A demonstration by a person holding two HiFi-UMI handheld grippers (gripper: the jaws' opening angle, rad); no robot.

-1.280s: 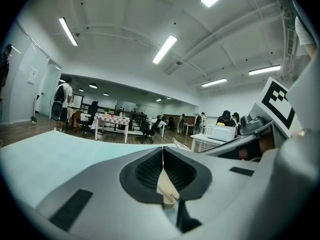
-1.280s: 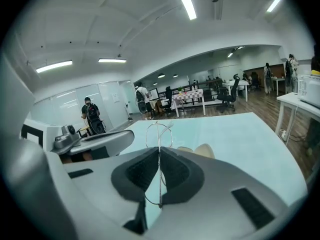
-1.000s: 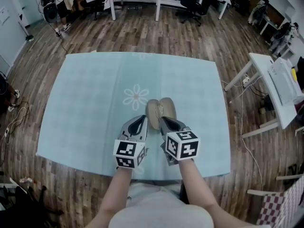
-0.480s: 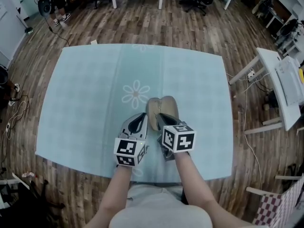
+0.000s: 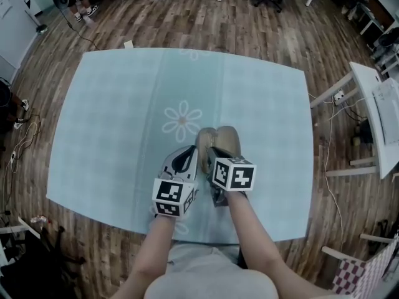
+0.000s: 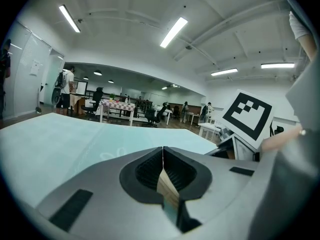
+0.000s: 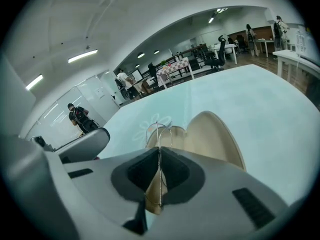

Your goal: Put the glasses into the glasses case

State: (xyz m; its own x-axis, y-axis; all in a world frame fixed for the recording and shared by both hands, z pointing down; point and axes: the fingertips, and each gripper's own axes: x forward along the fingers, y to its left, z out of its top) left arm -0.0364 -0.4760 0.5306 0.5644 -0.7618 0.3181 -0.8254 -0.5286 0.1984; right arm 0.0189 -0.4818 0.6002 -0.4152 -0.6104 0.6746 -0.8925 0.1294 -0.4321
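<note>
Right gripper view: right gripper jaws pinched shut on the thin wire glasses, poised over the open glasses case. Left gripper jaws closed, gripping nothing (it waits beside the case). Risk: so slight a frame may twist or slip in the pinch, landing on the table.

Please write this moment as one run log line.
right gripper: shut on glasses | glasses: held at open case | left gripper: shut | case: on table
</note>
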